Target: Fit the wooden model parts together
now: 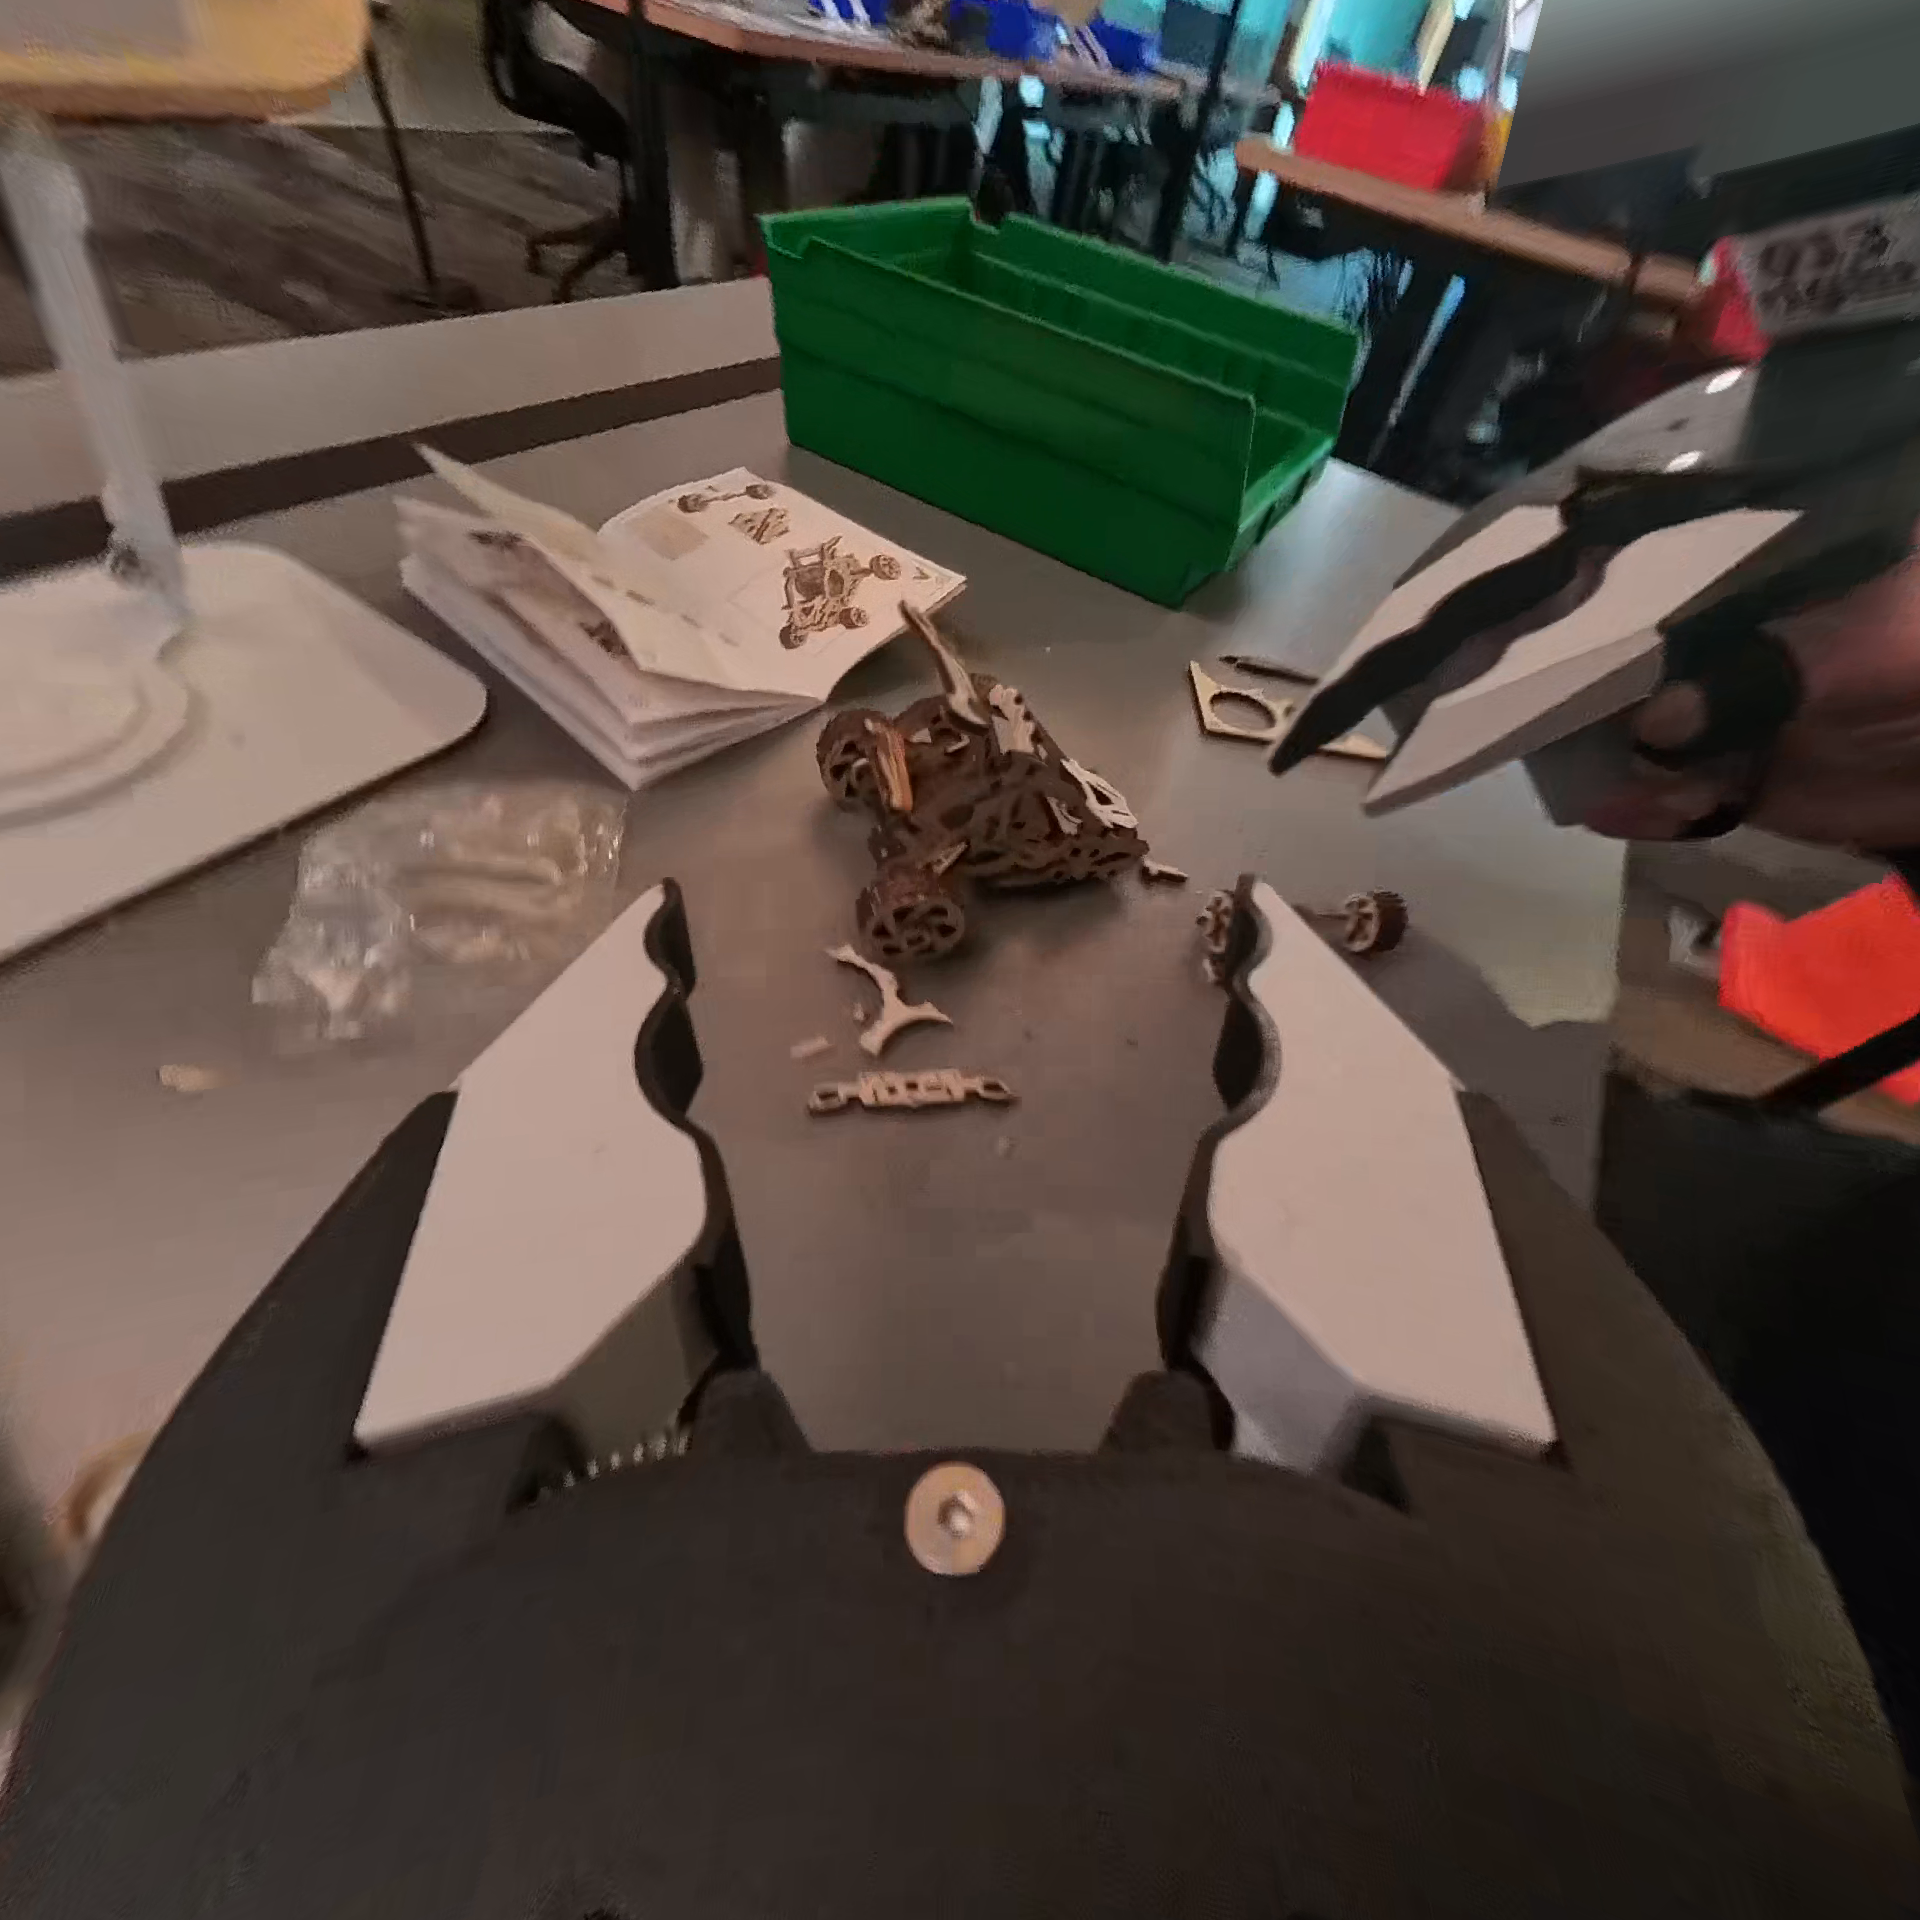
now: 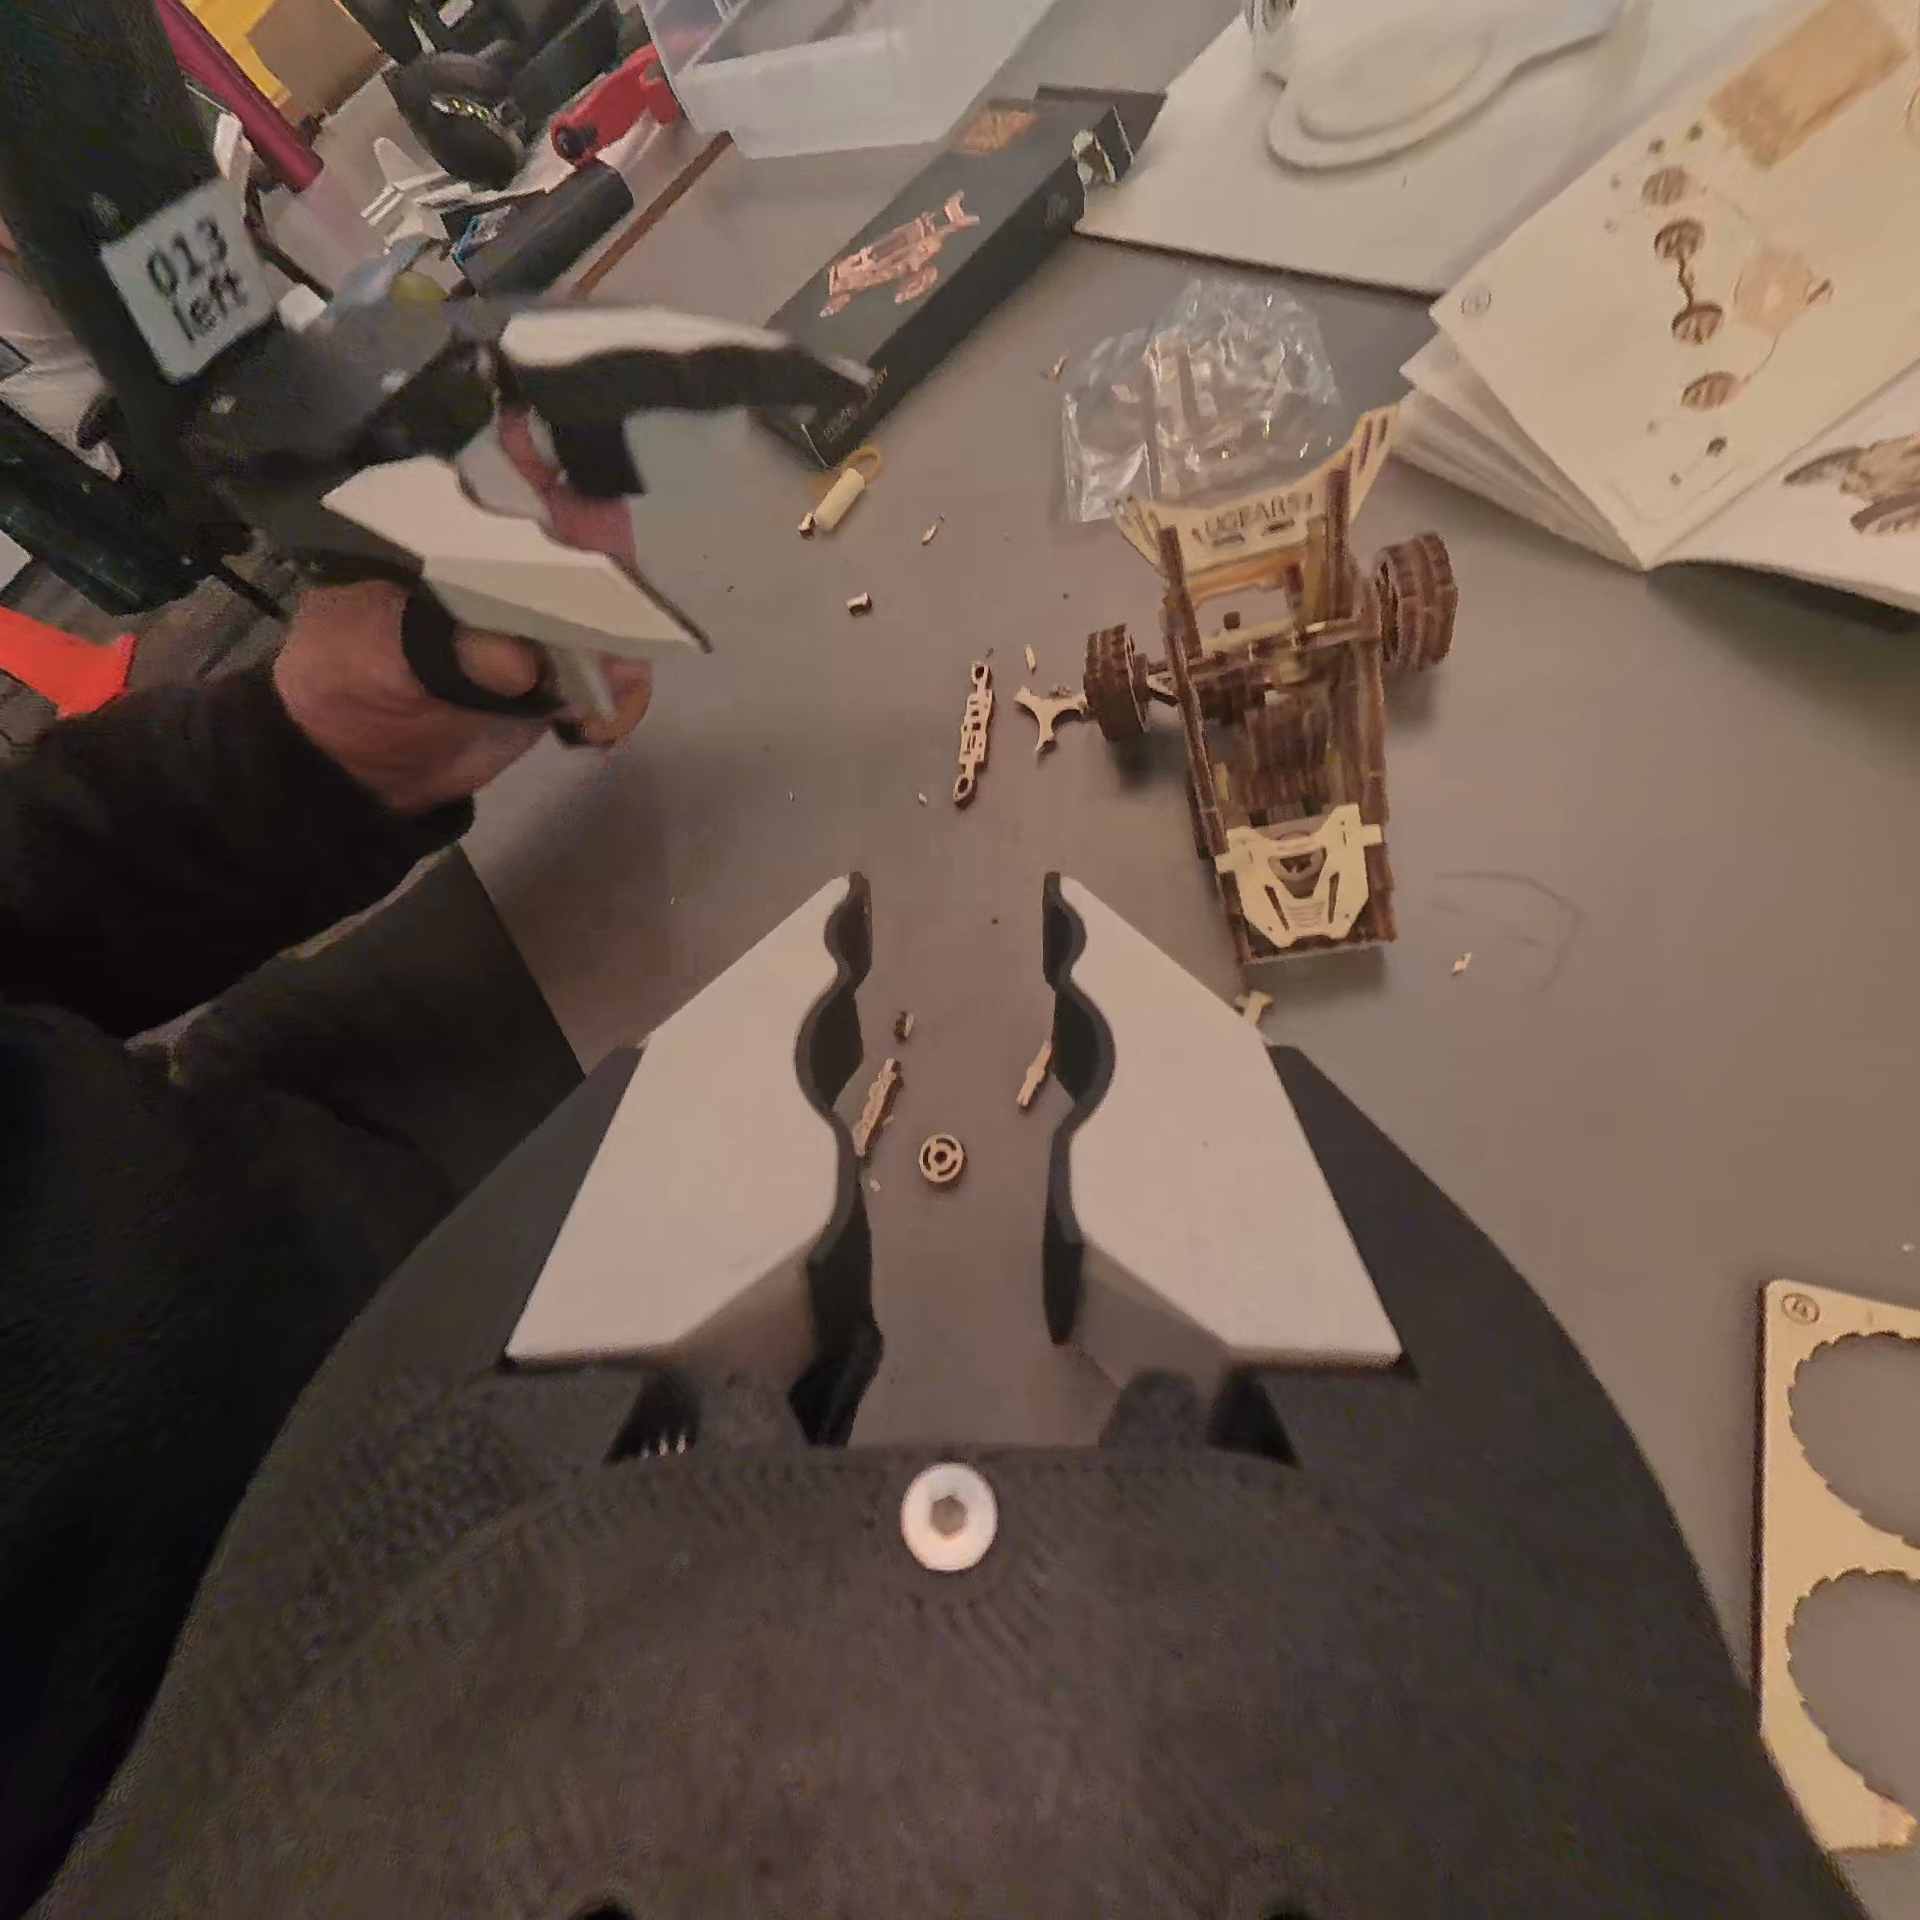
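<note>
A part-built wooden model car [image 1: 977, 821] lies on the grey table [image 1: 935, 1247], just beyond my left gripper [image 1: 961, 899], which is open and empty above the table. Loose parts lie between its fingers: a long flat piece [image 1: 909, 1093] and a curved piece [image 1: 888, 997]. A wheel axle [image 1: 1371, 920] sits partly behind the right finger. My right gripper [image 2: 953, 883] is open and empty over a small wooden ring [image 2: 943, 1158] and slivers. The model [image 2: 1278, 727] stands ahead to its right. Each gripper shows in the other's view, right gripper [image 1: 1335, 779] and left gripper [image 2: 787, 509].
A green bin [image 1: 1039, 395] stands at the back. An open instruction booklet [image 1: 665, 613] and a clear plastic bag [image 1: 436, 904] lie left of the model. A white tray [image 1: 260, 727] is far left. A black box [image 2: 935, 270] and a punched wooden sheet [image 2: 1839, 1558] lie nearby. The wheel axle [image 1: 1371, 920] lies some 9 cm from my right tips, 15 cm from my left tips.
</note>
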The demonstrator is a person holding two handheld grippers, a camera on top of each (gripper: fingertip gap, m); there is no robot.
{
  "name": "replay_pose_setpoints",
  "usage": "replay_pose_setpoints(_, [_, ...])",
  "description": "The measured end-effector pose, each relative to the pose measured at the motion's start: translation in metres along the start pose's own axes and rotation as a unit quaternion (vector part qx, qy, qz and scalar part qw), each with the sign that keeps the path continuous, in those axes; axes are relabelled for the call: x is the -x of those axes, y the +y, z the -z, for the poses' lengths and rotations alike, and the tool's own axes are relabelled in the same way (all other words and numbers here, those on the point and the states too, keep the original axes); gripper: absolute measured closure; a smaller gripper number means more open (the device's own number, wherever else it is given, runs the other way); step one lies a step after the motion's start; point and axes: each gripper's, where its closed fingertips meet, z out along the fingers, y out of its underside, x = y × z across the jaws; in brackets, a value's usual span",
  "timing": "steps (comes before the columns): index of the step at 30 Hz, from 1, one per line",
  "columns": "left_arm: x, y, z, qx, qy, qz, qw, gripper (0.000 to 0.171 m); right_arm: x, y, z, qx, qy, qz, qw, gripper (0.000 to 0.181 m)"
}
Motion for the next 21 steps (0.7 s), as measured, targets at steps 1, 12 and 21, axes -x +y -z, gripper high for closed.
replay_pose_setpoints(1, [0.002,-0.002,-0.012,0.015,0.008,-0.023,1.000,0.071,-0.001,0.002,0.001,0.005,-0.001,-0.004,1.000,0.150])
replay_pose_setpoints(12, [-0.003,0.026,-0.106,0.150,0.139,-0.110,0.973,0.082,-0.015,0.008,0.010,0.004,-0.015,-0.036,0.999,0.150])
replay_pose_setpoints(21, [-0.010,0.034,-0.119,0.165,0.160,-0.094,0.969,0.110,-0.022,0.009,0.017,-0.008,-0.025,-0.057,0.998,0.151])
